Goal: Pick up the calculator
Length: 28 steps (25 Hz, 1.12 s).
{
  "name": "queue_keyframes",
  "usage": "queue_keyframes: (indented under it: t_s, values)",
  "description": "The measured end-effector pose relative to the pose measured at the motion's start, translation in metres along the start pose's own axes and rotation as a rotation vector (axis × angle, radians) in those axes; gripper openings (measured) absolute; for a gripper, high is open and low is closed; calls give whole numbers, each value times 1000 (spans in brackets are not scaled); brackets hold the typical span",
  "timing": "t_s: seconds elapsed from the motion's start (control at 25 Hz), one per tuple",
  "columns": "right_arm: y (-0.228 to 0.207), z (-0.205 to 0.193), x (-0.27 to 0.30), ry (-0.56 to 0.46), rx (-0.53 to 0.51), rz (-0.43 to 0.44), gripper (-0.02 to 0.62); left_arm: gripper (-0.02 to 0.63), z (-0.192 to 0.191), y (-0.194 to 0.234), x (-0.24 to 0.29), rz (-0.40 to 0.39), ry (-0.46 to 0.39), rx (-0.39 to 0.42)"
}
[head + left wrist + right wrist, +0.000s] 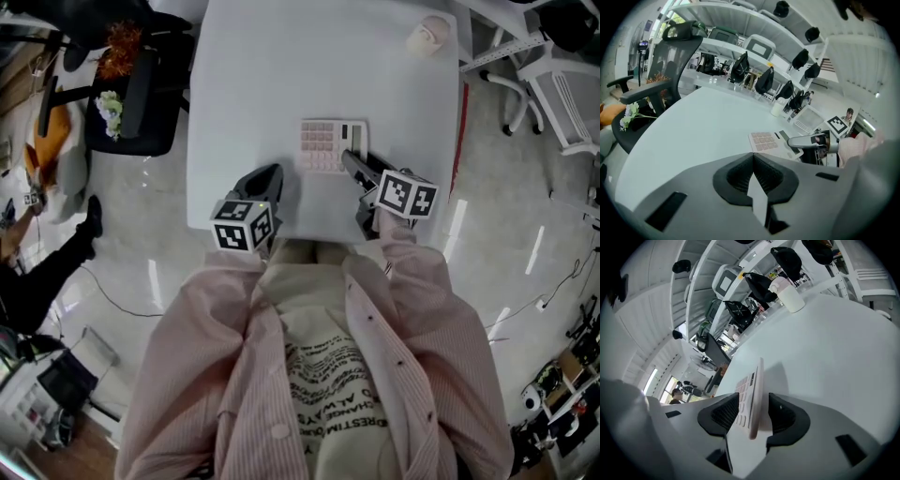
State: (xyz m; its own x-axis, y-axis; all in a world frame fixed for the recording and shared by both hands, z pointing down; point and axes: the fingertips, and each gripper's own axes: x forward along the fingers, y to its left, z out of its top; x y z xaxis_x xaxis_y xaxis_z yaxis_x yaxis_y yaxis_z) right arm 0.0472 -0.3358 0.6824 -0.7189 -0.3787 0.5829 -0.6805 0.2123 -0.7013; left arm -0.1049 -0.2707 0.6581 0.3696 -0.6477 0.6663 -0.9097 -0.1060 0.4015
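Head view shows the calculator [323, 145] on the white desk [281, 66], close to the desk's edge on the person's side. The right gripper [352, 163] is set at the calculator's right side, over the end with the display. In the right gripper view the calculator is seen edge-on between the two fingers. One pad is pressed to the key face and the other is set at the back, so the fingers are closed on it. A broad shadow is thrown on the desk beside the calculator. Whether its gripped side is clear of the desk cannot be told.

The left gripper [268, 178] is held to the left of the calculator, near it but apart, above the same edge of the desk. In the left gripper view its fingers are brought together at the tips, with nothing held between them.

A white cup [428, 36] stands well beyond the calculator, toward the far right corner of the desk. A black office chair [141, 103] is placed off the desk, well to the calculator's left. A pink striped shirt [412, 375] is worn by the person.
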Motion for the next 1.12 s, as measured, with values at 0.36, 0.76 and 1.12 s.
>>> queue_keyframes:
  t_s: [0.36,0.76,1.12]
  values:
    - [4,-5,10,69,43,5,109,2,-9,3,10,-36,57,-1]
    - [4,-5,11,84,81,29,101,2,-11,10,10,-45,78,10]
    - [3,-7,10,70,137,30,91,2,-3,13,8,-33,46,24]
